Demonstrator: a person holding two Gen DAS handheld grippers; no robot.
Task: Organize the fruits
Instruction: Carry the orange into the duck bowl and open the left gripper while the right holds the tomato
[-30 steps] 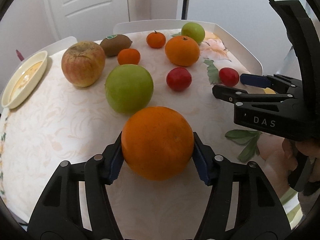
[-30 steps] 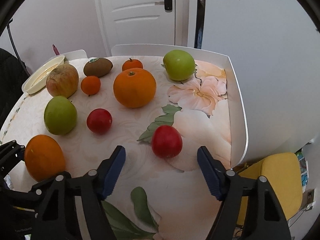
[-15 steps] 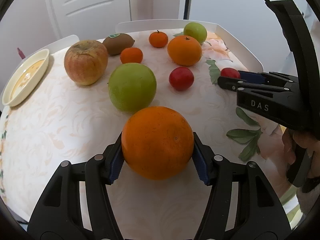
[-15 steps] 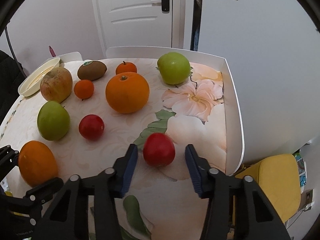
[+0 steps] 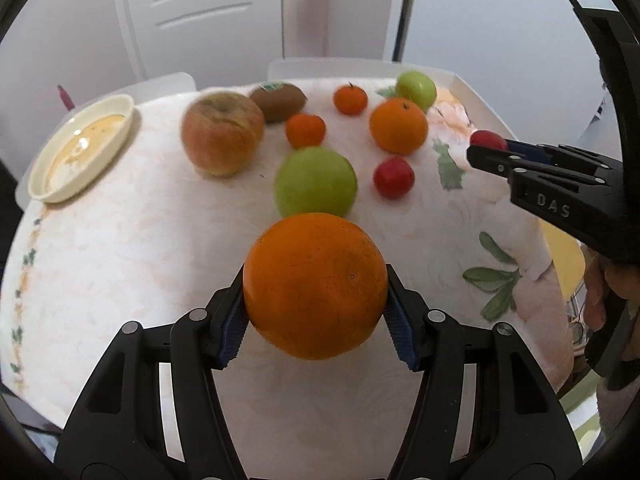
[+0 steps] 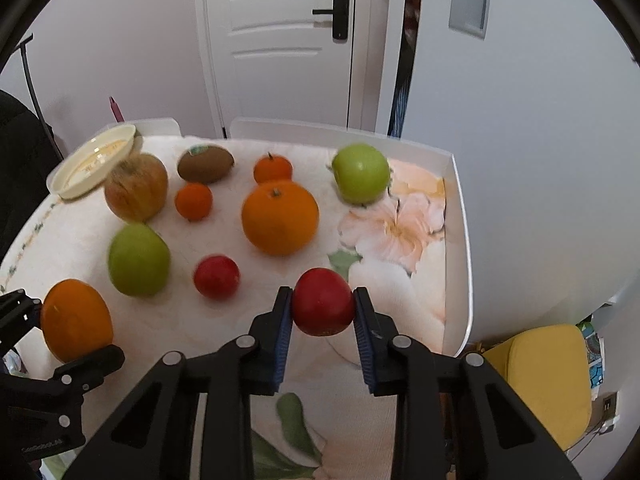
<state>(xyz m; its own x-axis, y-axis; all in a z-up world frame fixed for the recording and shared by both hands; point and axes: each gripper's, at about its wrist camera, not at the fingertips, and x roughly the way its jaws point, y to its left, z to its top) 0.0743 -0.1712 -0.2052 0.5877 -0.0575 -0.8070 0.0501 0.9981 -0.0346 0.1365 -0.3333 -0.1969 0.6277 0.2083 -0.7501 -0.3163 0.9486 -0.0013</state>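
Note:
My left gripper (image 5: 316, 320) is shut on a large orange (image 5: 315, 285) and holds it above the near table; the same orange shows in the right wrist view (image 6: 76, 320). My right gripper (image 6: 323, 312) is shut on a small red fruit (image 6: 323, 301), lifted a little off the table; it also shows in the left wrist view (image 5: 488, 140). On the table lie a second red fruit (image 6: 217, 282), a second large orange (image 6: 280, 218), two green apples (image 6: 138, 259) (image 6: 361, 173), a reddish apple (image 6: 136, 186), two mandarins (image 6: 193, 201) (image 6: 273, 168) and a kiwi (image 6: 205, 164).
A cream oval dish (image 6: 93, 161) sits at the table's far left edge. A white raised rim (image 6: 460, 240) borders the table's right and far sides. A yellow stool (image 6: 536, 380) stands below at the right. A white door (image 6: 280, 40) is behind.
My right gripper moved forward around the red fruit, closed on it and lifted it. My left gripper kept its hold on the orange and raised it.

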